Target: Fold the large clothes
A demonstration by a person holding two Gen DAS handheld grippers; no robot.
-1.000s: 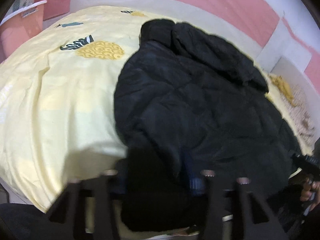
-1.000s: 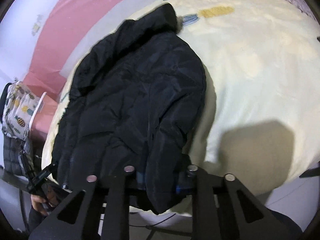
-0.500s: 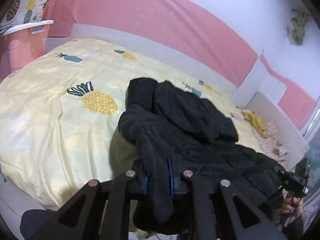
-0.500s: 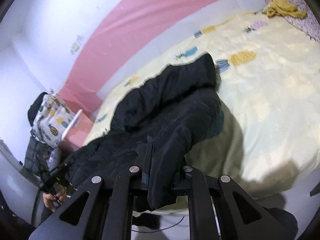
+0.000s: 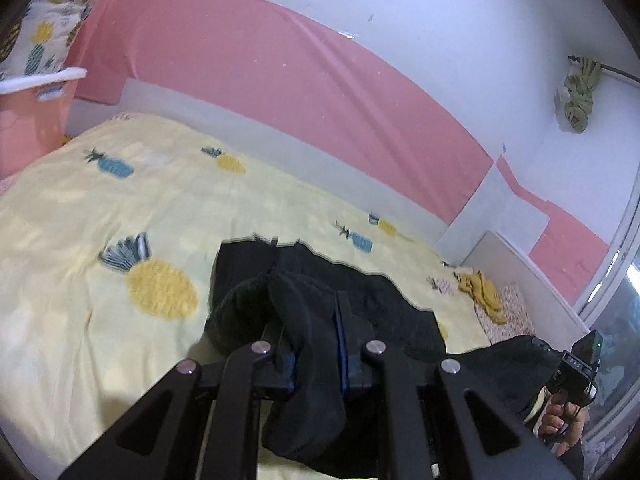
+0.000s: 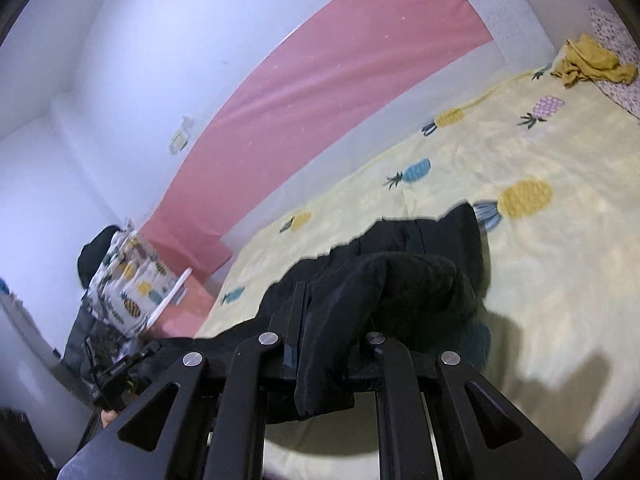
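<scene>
A black padded jacket (image 5: 360,300) hangs lifted off the yellow pineapple-print bed cover (image 5: 120,208); its far end still trails on the bed. My left gripper (image 5: 316,356) is shut on one near corner of the jacket, with cloth bulging over and drooping under the jaws. In the right wrist view the same jacket (image 6: 400,264) stretches away, and my right gripper (image 6: 320,356) is shut on the other near corner. Each view shows the opposite gripper at its edge, held by a hand (image 5: 560,420).
A pink-and-white wall runs behind the bed. A mustard cloth (image 6: 592,60) lies at the bed's far corner, beside a speckled mat. A pink cabinet with a pineapple-print bundle (image 6: 132,288) stands at the other end. A greenish rag (image 5: 580,96) hangs on the wall.
Both grippers have risen, carrying the jacket's near edge up off the bed. The views tilted up from the bed toward the wall. The jacket now drapes from the jaws instead of lying flat.
</scene>
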